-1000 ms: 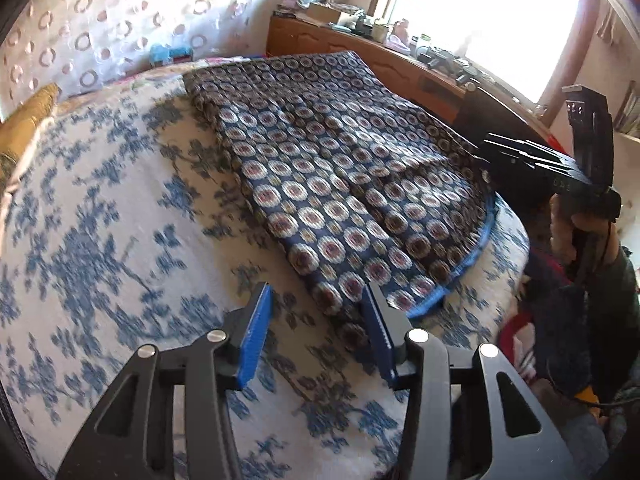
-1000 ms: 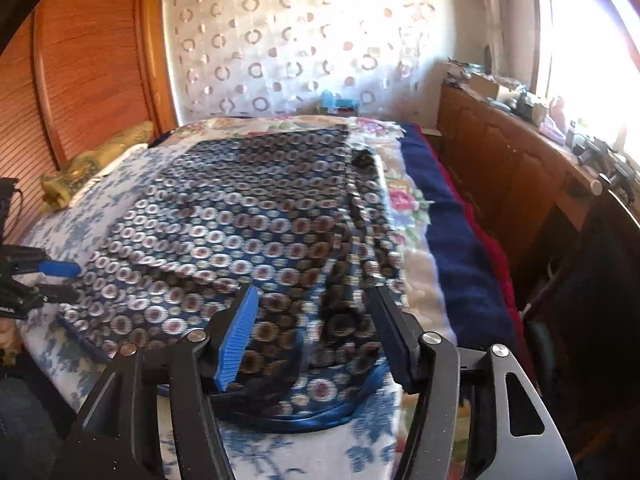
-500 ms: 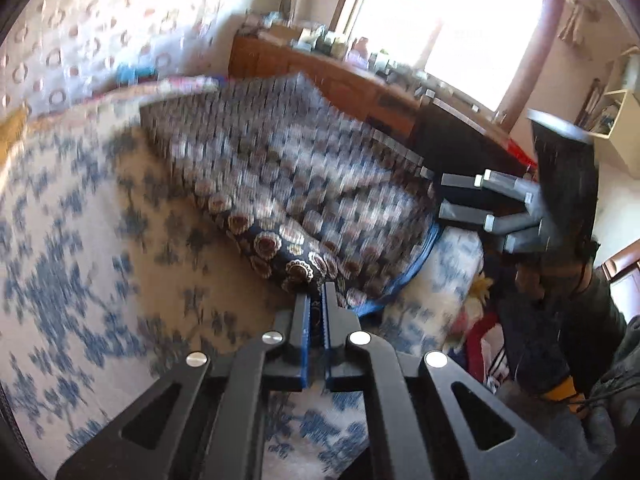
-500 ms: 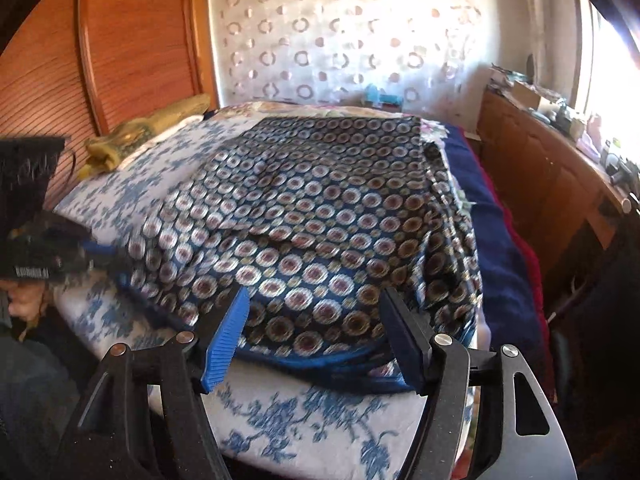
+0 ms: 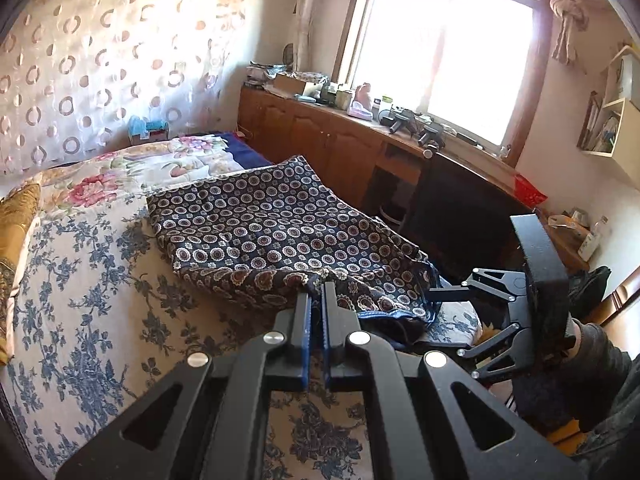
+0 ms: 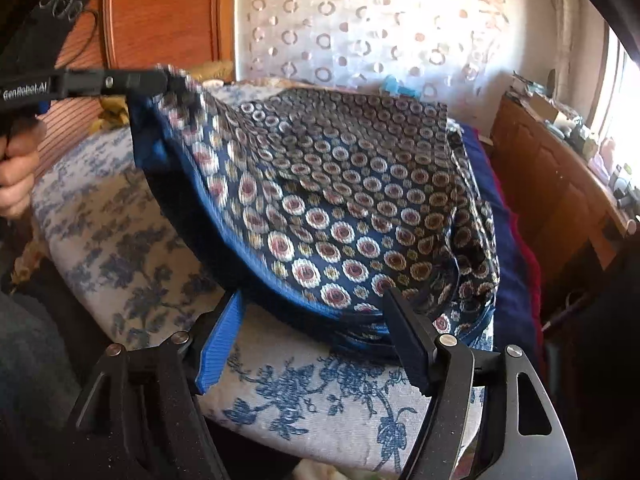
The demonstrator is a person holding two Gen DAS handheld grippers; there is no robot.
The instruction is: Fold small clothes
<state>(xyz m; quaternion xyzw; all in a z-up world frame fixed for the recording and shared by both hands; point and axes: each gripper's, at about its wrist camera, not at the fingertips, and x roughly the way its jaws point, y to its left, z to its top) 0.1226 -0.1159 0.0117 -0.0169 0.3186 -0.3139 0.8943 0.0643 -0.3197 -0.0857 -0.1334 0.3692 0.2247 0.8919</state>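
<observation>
The right gripper (image 6: 316,334), fingers spread and just widened, hangs at the near hem of a navy, medallion-printed cloth garment (image 6: 340,184) on the blue-floral bed (image 6: 120,248). Beyond, the left gripper (image 5: 317,286) pinches its raised corner; the fold looks barely begun, and the right must clamp the hem next.

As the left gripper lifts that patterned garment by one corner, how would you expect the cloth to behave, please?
Probably floppy: the patterned garment drapes in a sagging curve from the left gripper, shut on its corner. It looks thin and light, as folds bunch near the open right gripper. Likely the rest drags over the bedspread rather than lifting whole.
</observation>
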